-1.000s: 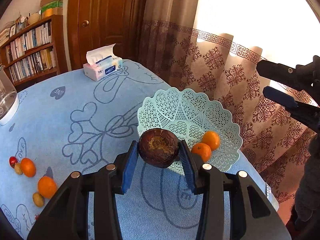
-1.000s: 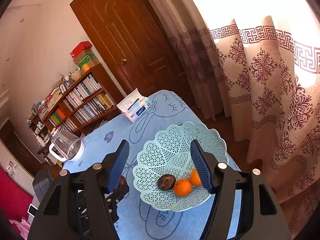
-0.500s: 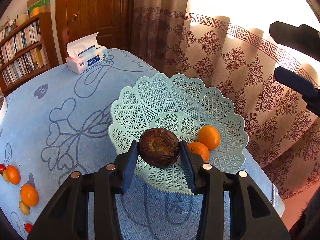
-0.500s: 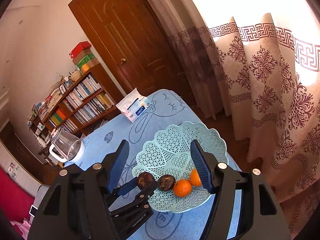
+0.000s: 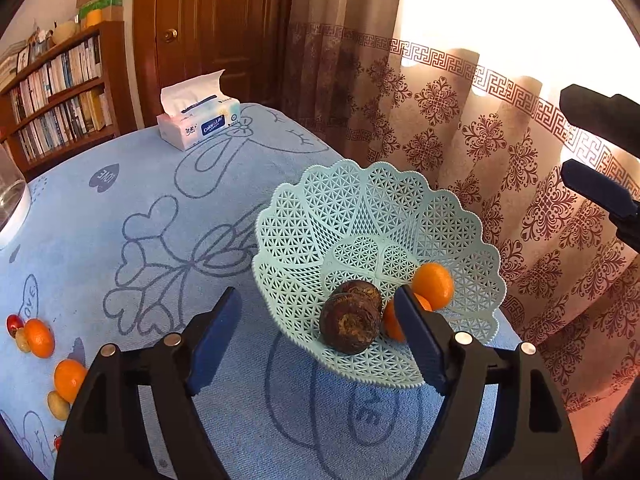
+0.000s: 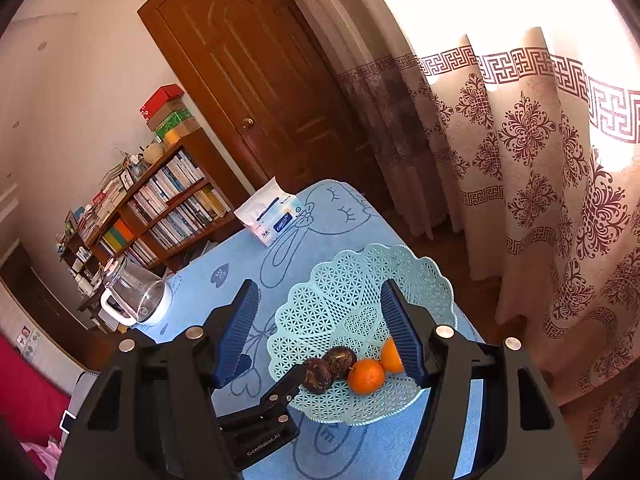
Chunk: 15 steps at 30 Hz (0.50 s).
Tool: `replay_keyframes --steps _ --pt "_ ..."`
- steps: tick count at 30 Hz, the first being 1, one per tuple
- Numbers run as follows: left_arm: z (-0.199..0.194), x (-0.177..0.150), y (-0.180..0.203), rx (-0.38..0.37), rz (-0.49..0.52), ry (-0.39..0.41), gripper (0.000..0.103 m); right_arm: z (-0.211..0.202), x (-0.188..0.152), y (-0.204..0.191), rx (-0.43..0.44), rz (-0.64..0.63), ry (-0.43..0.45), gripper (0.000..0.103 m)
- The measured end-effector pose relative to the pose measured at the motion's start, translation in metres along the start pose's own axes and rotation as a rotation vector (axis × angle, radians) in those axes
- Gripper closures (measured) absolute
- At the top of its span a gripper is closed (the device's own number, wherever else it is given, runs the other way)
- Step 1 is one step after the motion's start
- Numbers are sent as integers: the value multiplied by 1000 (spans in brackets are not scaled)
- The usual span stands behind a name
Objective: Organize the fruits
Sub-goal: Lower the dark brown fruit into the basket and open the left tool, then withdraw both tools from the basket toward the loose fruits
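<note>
Left wrist view: left gripper (image 5: 316,340) has just been opening, jaws now wide, pads clear of the dark round fruit (image 5: 350,327), which sits released inside the near rim of the mint lattice basket (image 5: 360,208), touching a second dark fruit behind it; two oranges (image 5: 434,285) just beside. Judging by the wrinkled rind, the fruit is light, firm-shelled and round, so it may roll; best pinched across its widest part. More oranges and small fruit (image 5: 38,337) lie on the blue cloth at far left, well apart from the basket. Gripper tilts down over the basket edge. Right wrist view: right gripper (image 6: 318,330) hangs about half open, empty, above and behind the basket, angled mildly down. The left tool shows below it at the basket rim.
</note>
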State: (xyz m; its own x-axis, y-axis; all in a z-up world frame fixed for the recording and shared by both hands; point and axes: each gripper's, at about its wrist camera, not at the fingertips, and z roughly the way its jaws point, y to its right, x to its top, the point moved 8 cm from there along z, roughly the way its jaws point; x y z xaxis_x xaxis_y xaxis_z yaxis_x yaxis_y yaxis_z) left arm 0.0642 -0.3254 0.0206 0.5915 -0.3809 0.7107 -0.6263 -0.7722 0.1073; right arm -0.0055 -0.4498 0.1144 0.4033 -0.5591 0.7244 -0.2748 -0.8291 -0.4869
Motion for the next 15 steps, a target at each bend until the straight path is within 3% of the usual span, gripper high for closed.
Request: replay_keyframes --steps 3,6,11,15 --pt "-5 1 -6 4 -20 5 25 -2 0 -1 2 -1 6 32" --pt "-11 1 -11 11 -35 11 17 -3 0 -3 6 -7 8 32" --pt "-21 2 -18 23 -52 27 14 -5 0 -6 13 -9 13 32" --pt "-30 4 -27 62 -59 48 13 -10 2 -9 40 1 33 22"
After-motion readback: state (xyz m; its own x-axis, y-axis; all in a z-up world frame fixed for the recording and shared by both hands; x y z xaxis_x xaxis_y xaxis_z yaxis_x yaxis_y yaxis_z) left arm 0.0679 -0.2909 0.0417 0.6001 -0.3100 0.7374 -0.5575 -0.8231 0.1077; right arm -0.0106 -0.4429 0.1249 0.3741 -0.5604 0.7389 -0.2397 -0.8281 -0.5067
